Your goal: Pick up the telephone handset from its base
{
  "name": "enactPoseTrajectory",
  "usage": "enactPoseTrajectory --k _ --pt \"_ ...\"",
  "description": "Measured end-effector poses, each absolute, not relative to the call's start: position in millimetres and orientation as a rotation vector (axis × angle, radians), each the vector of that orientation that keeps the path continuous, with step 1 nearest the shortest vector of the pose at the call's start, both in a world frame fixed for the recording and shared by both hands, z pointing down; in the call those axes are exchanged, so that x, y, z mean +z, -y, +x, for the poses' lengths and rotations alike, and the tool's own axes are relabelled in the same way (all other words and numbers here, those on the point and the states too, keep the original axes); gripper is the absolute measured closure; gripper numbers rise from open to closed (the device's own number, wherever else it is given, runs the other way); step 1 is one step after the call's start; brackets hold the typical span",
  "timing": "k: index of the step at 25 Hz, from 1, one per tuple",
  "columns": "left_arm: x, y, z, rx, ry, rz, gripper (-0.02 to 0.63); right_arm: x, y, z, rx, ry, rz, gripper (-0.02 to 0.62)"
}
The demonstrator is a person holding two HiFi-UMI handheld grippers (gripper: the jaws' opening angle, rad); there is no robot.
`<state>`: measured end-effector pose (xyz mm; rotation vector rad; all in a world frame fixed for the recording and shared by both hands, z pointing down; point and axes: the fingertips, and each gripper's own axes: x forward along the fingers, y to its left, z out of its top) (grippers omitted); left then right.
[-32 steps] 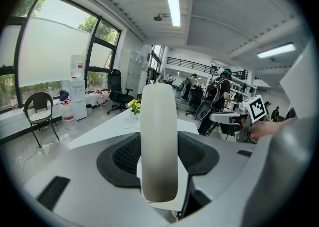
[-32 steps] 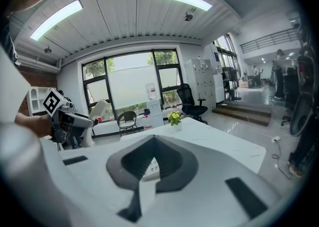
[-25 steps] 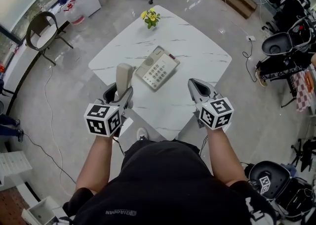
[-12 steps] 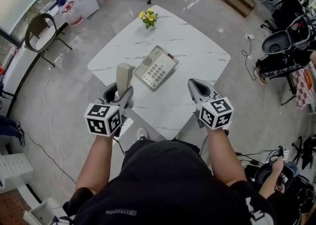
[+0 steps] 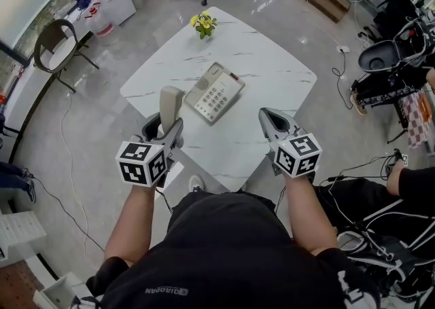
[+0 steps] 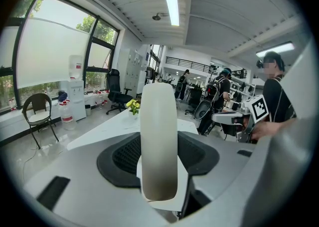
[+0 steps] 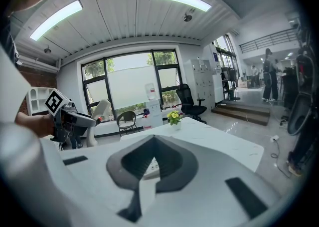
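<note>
In the head view, the telephone base [image 5: 215,92] sits near the middle of a white table [image 5: 272,70]. The handset [image 5: 170,104] is off the base. It stands upright just left of it, over the table's near-left edge, clamped low down by the left gripper [image 5: 164,132]. The right gripper [image 5: 272,119] hovers to the near right of the base, apart from it. A small pot of yellow flowers [image 5: 204,24] stands beyond the base, by the far corner.

In the left gripper view, the jaws press on either side of the handset's pale body [image 6: 158,141], which rises straight up between them.

In the right gripper view, the jaws are closed together with nothing held. The base's keypad [image 7: 151,166] shows past them, and the flowers are farther off.
</note>
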<state>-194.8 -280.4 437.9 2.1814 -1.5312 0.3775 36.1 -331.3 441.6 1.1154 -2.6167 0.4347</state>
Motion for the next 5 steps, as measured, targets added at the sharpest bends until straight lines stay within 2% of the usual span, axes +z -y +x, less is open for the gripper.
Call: enactPoseTrajectory --k 5 --pt "436.5 280.0 -194.1 0.381 1.533 2.183 0.385 441.2 331.2 36.9 0.435 2.619 1.115 0.595"
